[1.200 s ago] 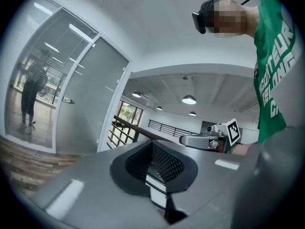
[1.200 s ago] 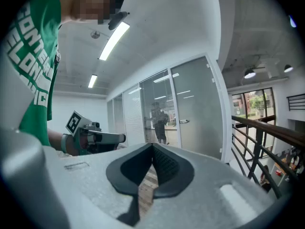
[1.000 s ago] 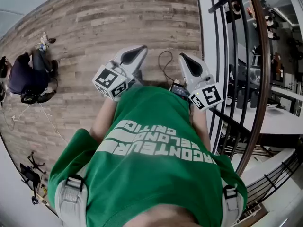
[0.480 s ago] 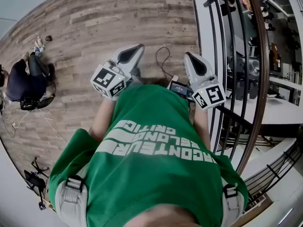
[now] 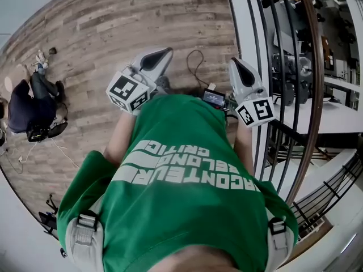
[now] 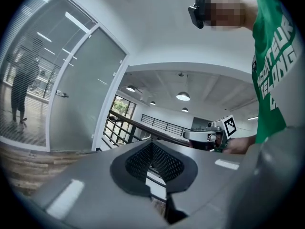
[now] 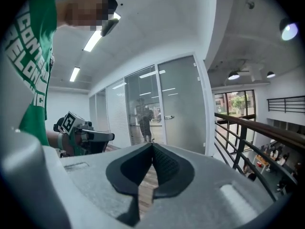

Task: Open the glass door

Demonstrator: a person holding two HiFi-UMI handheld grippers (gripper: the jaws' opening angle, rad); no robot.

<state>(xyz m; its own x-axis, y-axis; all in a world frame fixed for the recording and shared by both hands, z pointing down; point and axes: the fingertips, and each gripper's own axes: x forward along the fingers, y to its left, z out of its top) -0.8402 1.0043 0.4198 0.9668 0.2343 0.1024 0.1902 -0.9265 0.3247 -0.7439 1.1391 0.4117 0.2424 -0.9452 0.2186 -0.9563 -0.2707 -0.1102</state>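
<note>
- The frosted glass door (image 7: pixel 180 104) sits centre-right in the right gripper view, well away and shut, I think.
- The left gripper (image 6: pixel 151 144) and right gripper (image 7: pixel 152 146) both have their jaws together on nothing. Arriving like that, they'd just bump the small metal handle (image 7: pixel 169 117).
- The person (image 7: pixel 144 116) behind the glass could get hit.

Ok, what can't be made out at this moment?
- Glass door: not in the head view's frame at all; it shows only in the gripper views.
- Door handle: too small in both gripper views to tell its shape.
- Person behind the glass: left gripper view, dimmed by striped glazing.
- Seated person: head view, near the left edge, too small to tell what they are doing.
</note>
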